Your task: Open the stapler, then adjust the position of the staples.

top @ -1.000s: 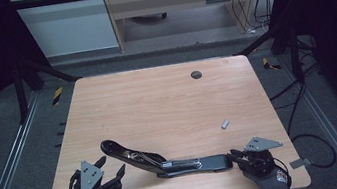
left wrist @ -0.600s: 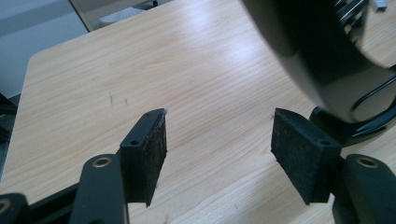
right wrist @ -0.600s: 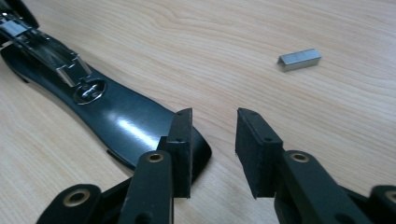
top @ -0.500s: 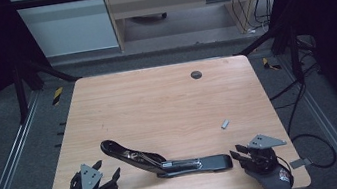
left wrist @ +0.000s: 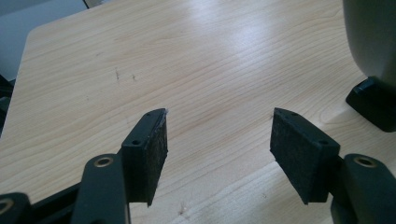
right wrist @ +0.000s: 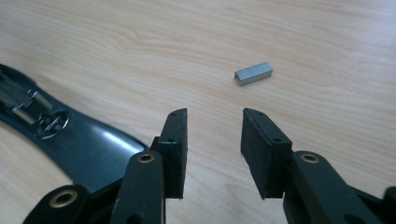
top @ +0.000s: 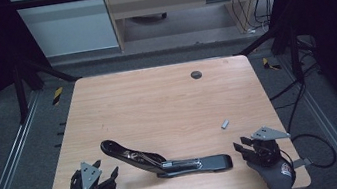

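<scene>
Jaws of both grippers gape empty, stapler (top: 166,158) lying between them, staple block (right wrist: 253,73) beyond the right.

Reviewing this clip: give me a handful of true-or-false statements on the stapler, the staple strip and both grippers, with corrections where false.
1. The black stapler lies opened out flat on the table. True.
2. The right gripper is shut on the staple strip. False: its jaws are open and empty, and the strip lies on the wood beyond them.
3. The left gripper holds nothing, its jaws wide apart over bare wood. True.
4. The staple strip sits inside the stapler's tray. False: it lies apart from the stapler, toward the table's right edge.
5. A small dark round fitting is set in the far part of the tabletop. True.
</scene>
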